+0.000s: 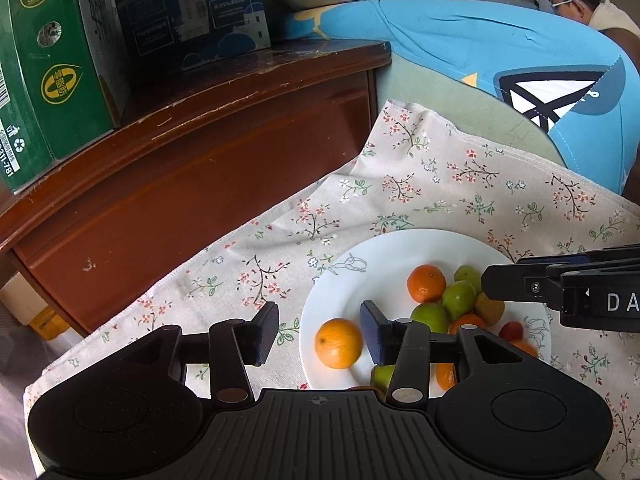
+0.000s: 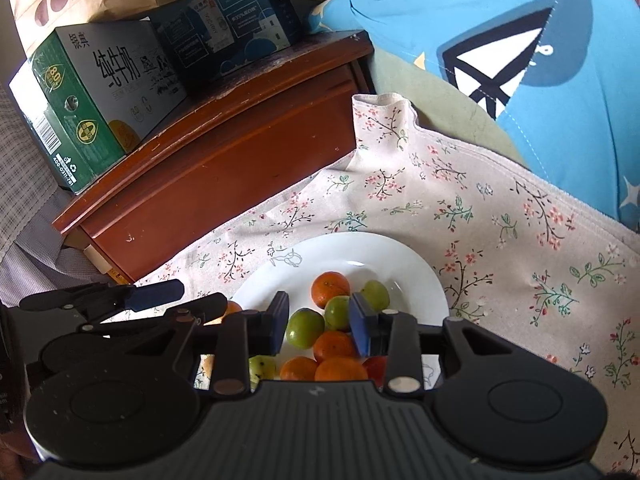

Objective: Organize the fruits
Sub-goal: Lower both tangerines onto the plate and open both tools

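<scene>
White plate (image 1: 400,252) of fruit part-hidden behind spread, empty left hand-held gripper (image 1: 320,330), right hand-held gripper (image 2: 320,324) likewise.

Both tools are matte black plastic. The left gripper (image 1: 320,330) has a ribbed base, two round side discs, silver pivot pins and dark blue finger pads (image 1: 374,332). The right gripper (image 2: 318,326) matches it, its side bearing white letters "DA" and one small screw.
</scene>
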Available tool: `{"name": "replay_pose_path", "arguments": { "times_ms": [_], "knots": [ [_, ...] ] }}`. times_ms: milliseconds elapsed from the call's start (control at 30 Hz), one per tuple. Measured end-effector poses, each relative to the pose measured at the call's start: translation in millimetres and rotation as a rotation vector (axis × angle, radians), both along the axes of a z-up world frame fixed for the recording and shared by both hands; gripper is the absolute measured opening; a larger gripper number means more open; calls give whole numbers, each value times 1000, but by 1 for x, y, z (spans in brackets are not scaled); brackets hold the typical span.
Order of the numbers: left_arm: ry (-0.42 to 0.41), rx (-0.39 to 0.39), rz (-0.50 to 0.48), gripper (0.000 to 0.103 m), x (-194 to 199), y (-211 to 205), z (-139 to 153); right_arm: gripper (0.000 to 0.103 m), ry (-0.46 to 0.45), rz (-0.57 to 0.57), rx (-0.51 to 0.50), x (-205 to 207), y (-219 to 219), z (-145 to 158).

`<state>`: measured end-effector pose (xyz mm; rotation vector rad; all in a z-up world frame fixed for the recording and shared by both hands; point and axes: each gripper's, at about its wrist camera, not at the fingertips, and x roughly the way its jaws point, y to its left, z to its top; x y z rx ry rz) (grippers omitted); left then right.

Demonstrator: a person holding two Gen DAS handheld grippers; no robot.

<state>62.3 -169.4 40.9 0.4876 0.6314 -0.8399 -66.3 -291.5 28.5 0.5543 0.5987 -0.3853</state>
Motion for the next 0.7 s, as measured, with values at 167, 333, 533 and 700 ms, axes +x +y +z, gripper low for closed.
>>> {"name": "replay_pose_path", "arguments": {
  "times_ms": [167, 333, 533, 700],
  "knots": [
    [-42, 34, 47, 72, -4, -1, 6, 36, 3, 6, -12, 1, 2, 1],
    [9, 15, 80, 76, -5, 8, 14, 37, 3, 14, -28, 0, 6, 5],
    [-1, 51, 137, 79, -13, 23, 19, 37, -8, 35, -45, -7, 14, 15],
    [37, 51, 161, 77, -17, 42, 19, 39, 0, 72, -56, -8, 25, 20]
  ]
}}
